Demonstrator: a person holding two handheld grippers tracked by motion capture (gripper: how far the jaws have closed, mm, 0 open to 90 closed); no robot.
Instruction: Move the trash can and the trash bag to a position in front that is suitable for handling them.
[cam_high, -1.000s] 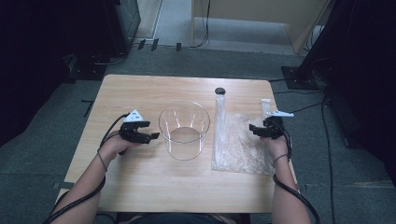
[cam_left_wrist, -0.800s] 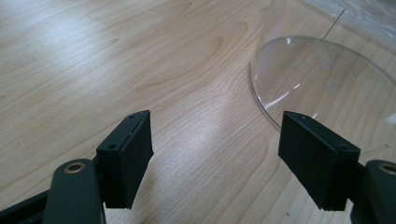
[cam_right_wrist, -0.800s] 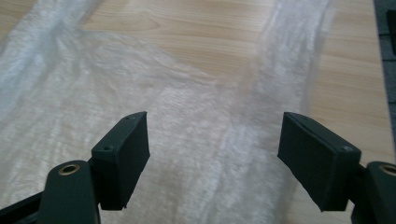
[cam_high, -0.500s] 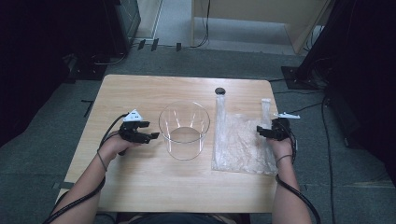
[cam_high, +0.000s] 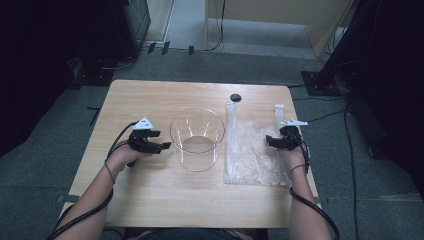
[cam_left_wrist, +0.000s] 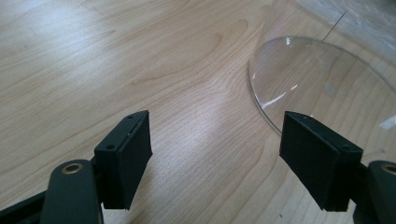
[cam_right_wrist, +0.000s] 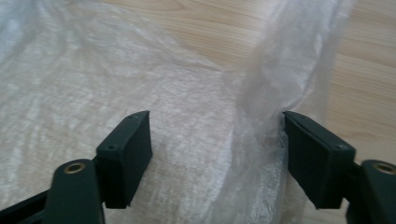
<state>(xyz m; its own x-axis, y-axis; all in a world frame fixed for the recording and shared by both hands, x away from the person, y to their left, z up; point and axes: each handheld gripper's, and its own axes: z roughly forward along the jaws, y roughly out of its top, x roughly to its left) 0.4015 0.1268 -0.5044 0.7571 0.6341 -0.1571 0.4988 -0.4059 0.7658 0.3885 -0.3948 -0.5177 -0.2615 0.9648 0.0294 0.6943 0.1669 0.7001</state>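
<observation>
Clear round container (cam_high: 196, 139) stands upright mid-table, open top, nothing visible inside. Clear plastic bag (cam_high: 250, 152) lies flat right of it, just beside, long axis running near to far; two handle strips point toward the far edge, left strip (cam_high: 230, 111) ending near a small black round thing (cam_high: 235, 97).

Right gripper (cam_high: 270, 141) sits at the bag's right edge, pointing left over it. Its jaws have just been closing a bit but stand apart, not clamped; the right gripper view shows a raised fold of film (cam_right_wrist: 280, 84) between the pads, brushing the right pad (cam_right_wrist: 315, 156), left pad clear.

Left gripper (cam_high: 162, 141) rests left of the container, aimed right at it, jaws wide and holding nothing. The left gripper view shows bare wooden table (cam_left_wrist: 116, 60) between the pads and the container's curved wall (cam_left_wrist: 322, 84) just beyond the right pad, not touching.
</observation>
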